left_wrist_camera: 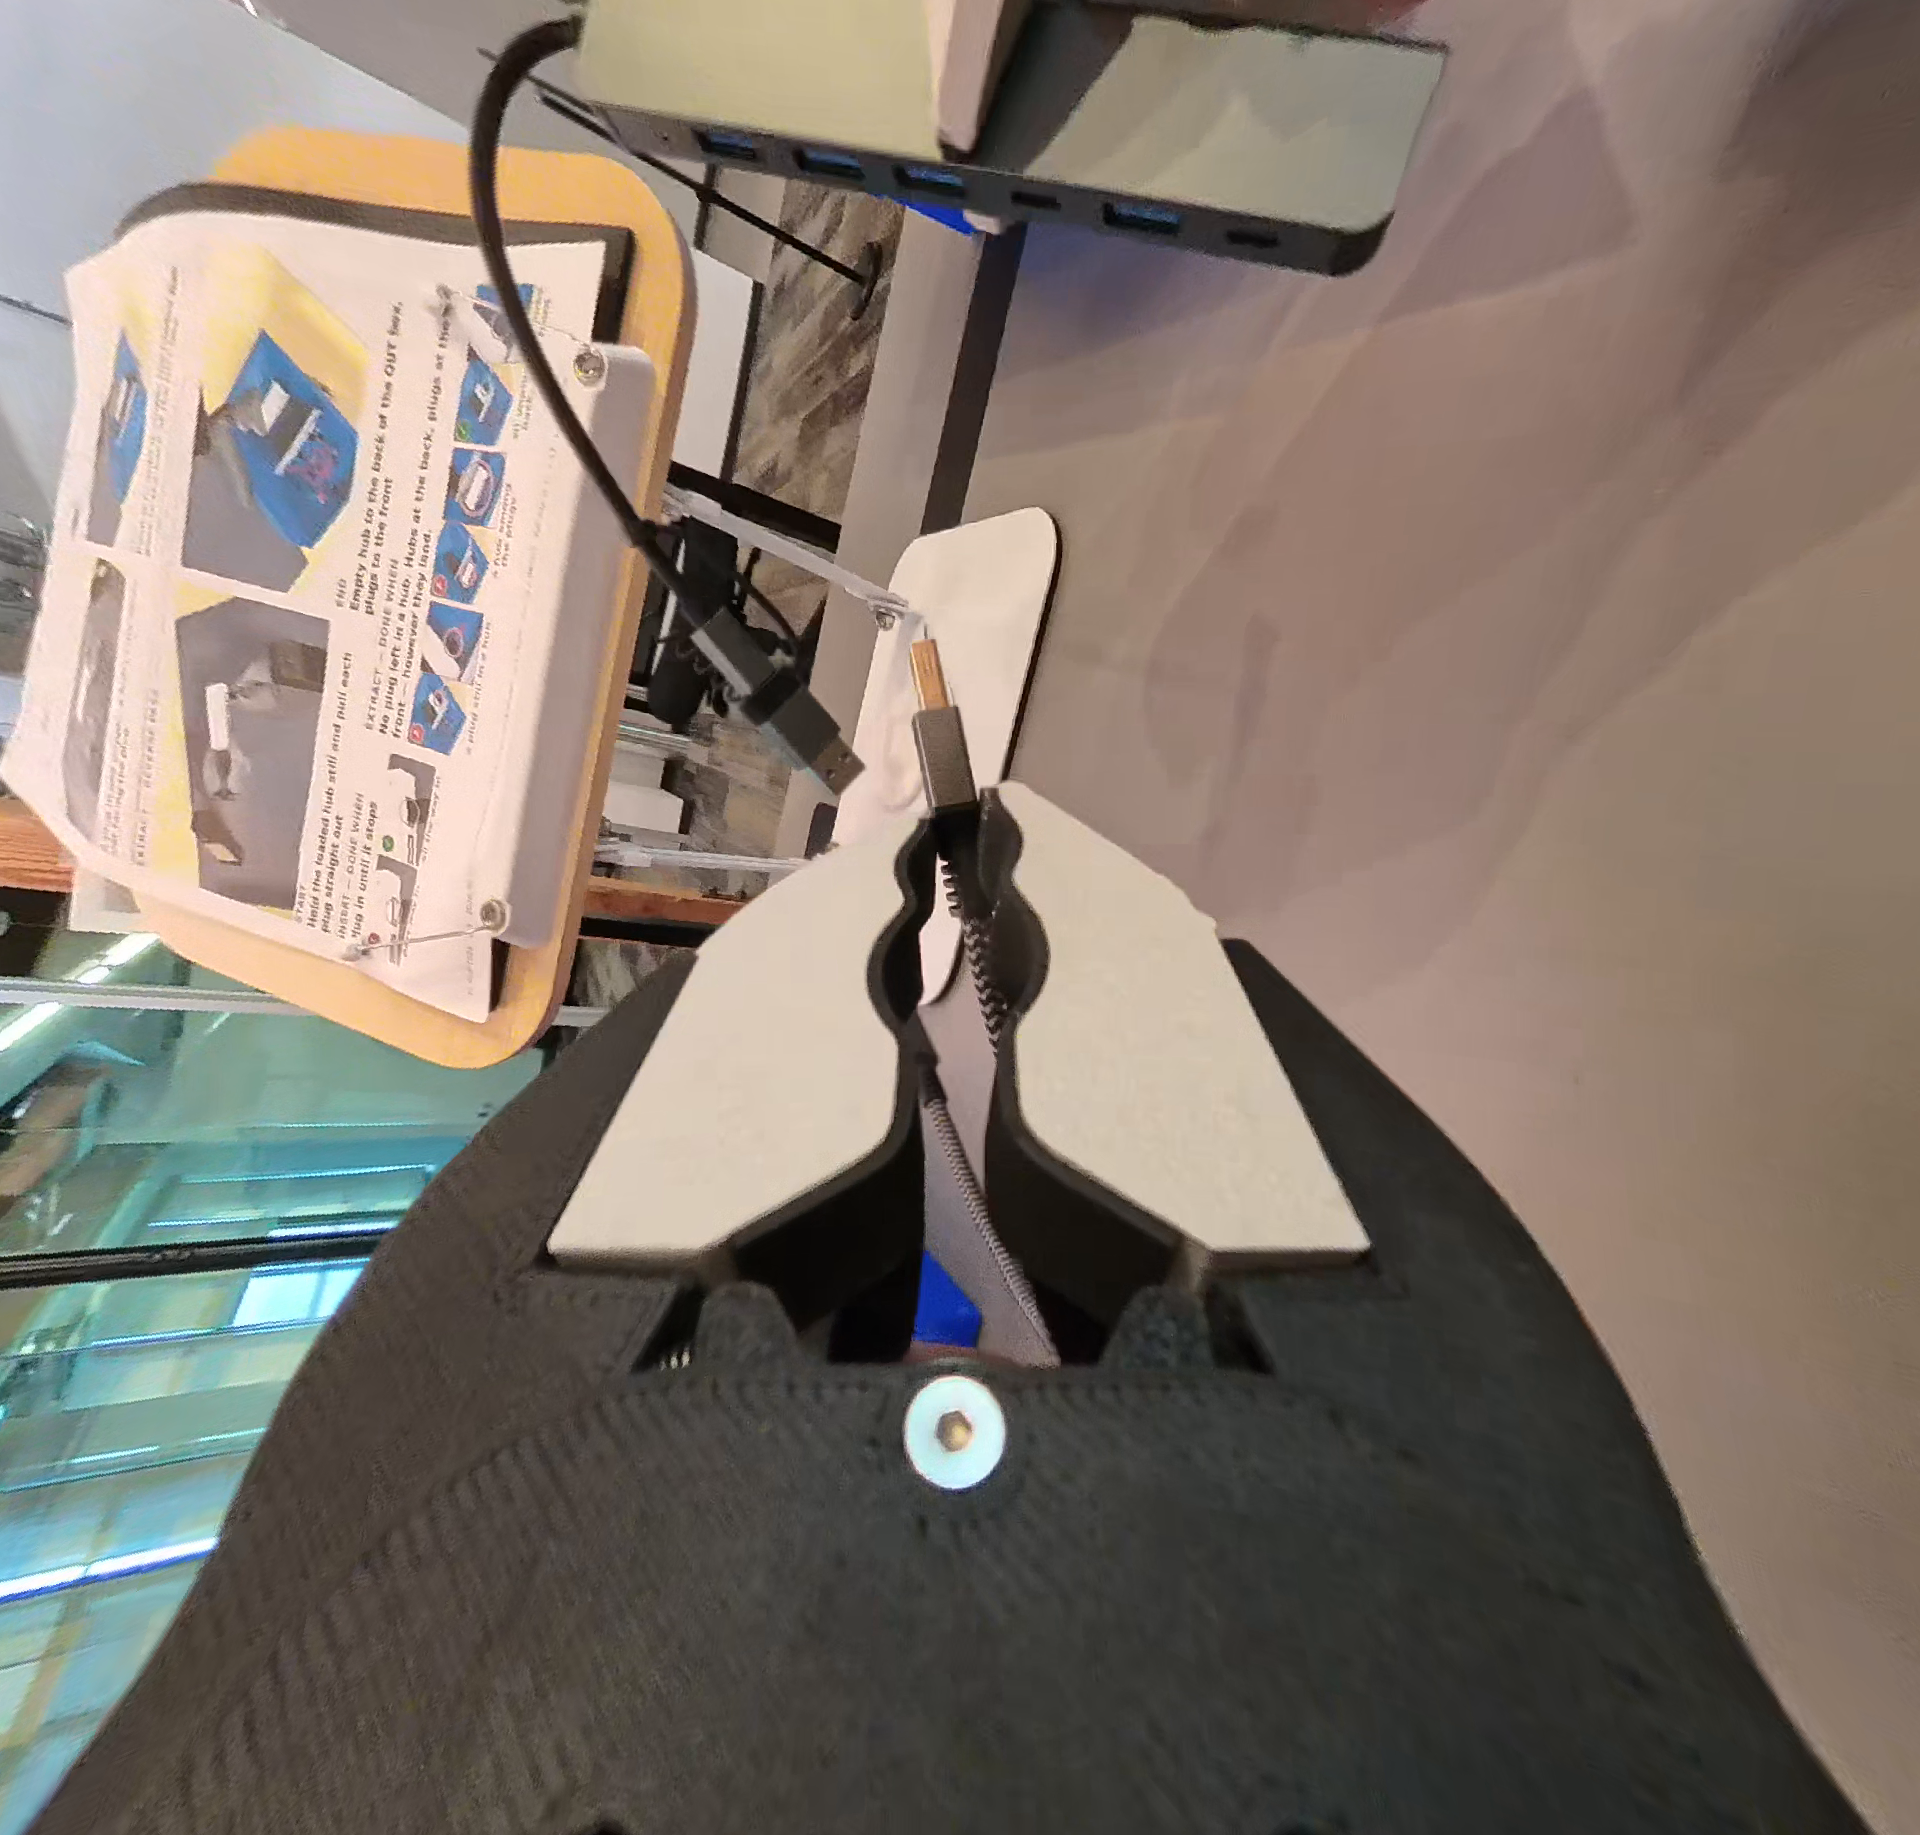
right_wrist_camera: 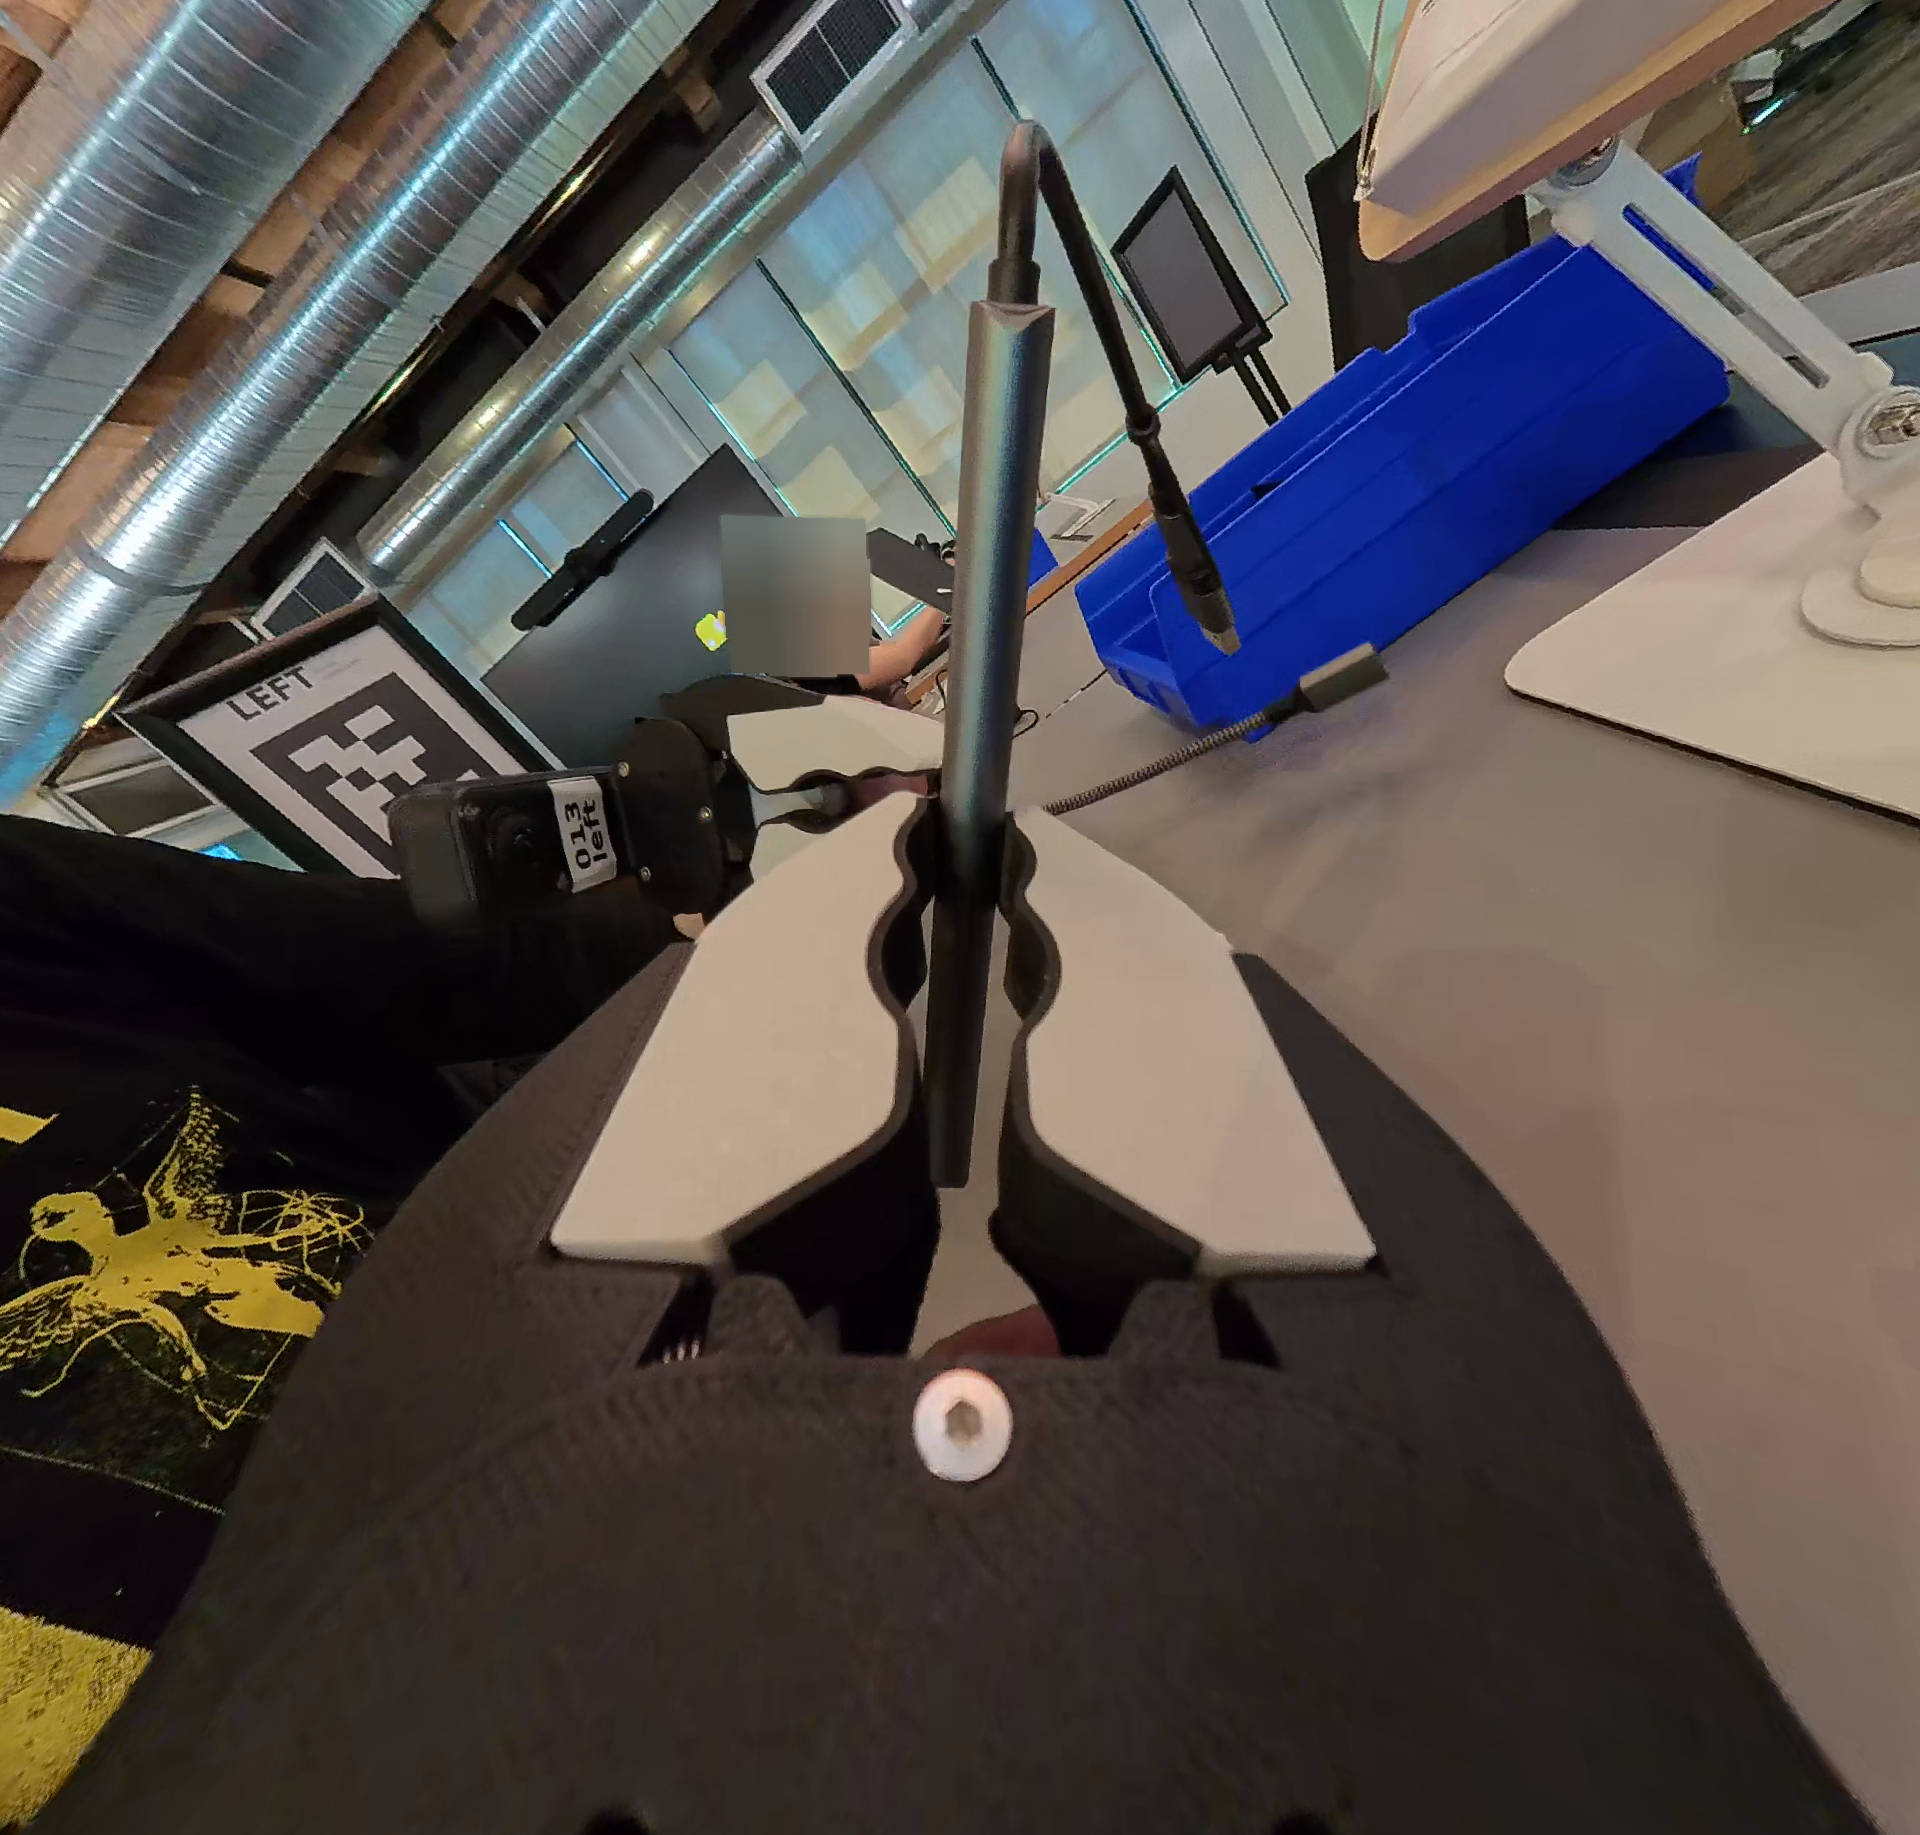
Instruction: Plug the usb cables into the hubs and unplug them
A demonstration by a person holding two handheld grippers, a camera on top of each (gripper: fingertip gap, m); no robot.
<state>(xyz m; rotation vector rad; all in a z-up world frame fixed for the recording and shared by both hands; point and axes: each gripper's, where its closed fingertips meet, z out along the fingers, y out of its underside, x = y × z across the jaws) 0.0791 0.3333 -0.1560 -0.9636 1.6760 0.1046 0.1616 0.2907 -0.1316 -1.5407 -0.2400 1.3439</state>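
While the left gripper (left_wrist_camera: 961, 829) is clamped on a braided USB cable (left_wrist_camera: 982, 964) just behind its grey plug (left_wrist_camera: 943, 762), with the gold tip pointing toward the upper middle of the left wrist frame, the right gripper (right_wrist_camera: 961, 850) is clenched on the thin edge of a dark grey USB hub (right_wrist_camera: 987, 642), holding it upright in mid-frame. In the left wrist view the hub (left_wrist_camera: 1195, 133) sits at the top of the frame, port row facing the plug, and every port I can see is empty. Plug and hub are well apart, so my read is that this insertion hasn't started; it's at the approach/align stage. The hub's own lead (left_wrist_camera: 499, 258) hangs loose in the upper left, its black connector (left_wrist_camera: 800, 725) dangling just left of the held plug. A blue bin (right_wrist_camera: 1403, 497) sits on the grey surface (right_wrist_camera: 1455, 954) at right of the right wrist frame. Left to do: seat the plug, then pull it. Can't tell how many cables remain.
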